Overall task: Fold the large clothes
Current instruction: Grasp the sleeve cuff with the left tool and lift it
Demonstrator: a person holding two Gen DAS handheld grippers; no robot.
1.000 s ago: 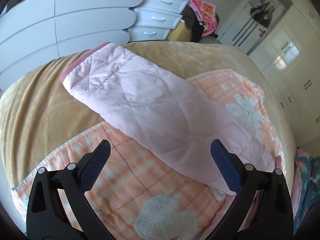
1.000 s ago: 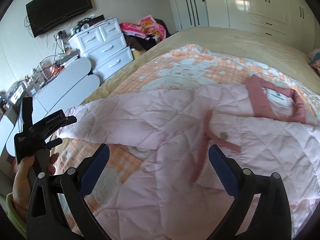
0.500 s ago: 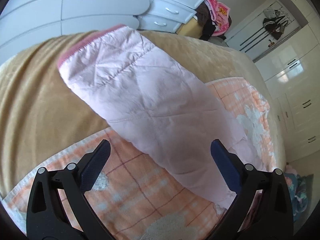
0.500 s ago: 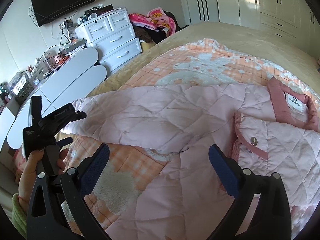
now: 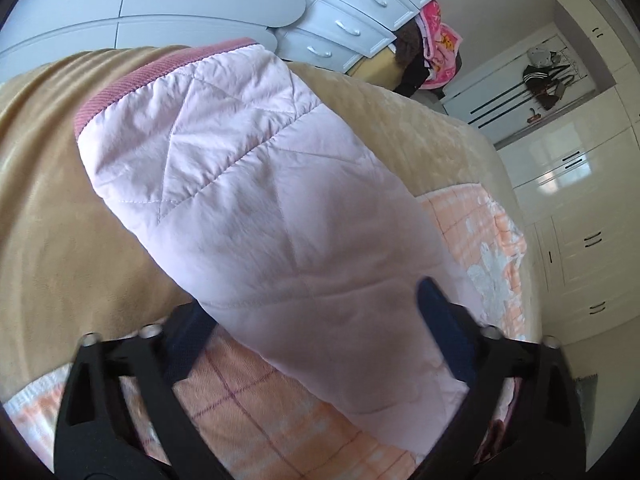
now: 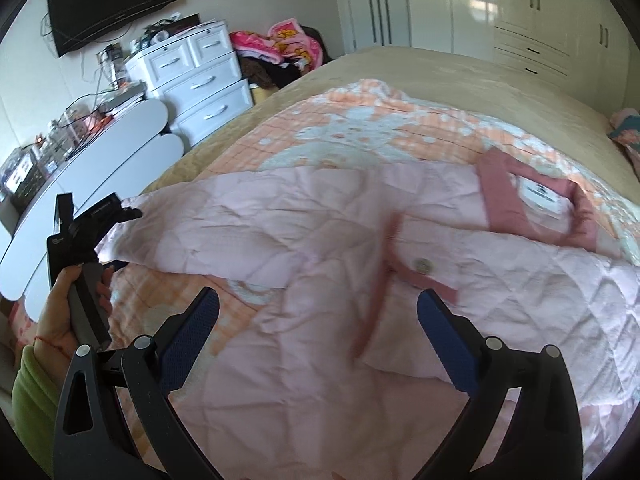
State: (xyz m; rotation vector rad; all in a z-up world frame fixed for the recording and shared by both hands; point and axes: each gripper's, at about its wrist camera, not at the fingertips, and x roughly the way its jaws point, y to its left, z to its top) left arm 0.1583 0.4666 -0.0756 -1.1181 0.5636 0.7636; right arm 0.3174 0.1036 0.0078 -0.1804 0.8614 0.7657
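Pink quilted jacket [image 6: 320,248] lay spread on the bed [image 6: 440,68]. Left gripper [image 5: 316,316] had just been closing, its jaws straddling the sleeve [image 5: 260,200]. Right gripper [image 6: 318,320] hovered with jaws wide, holding nothing.

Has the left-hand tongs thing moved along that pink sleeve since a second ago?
Yes. The left tongs have come down and toward the sleeve, nearer its cuff; the white dresser slid upward in view. Their jaws have been closing around the sleeve.
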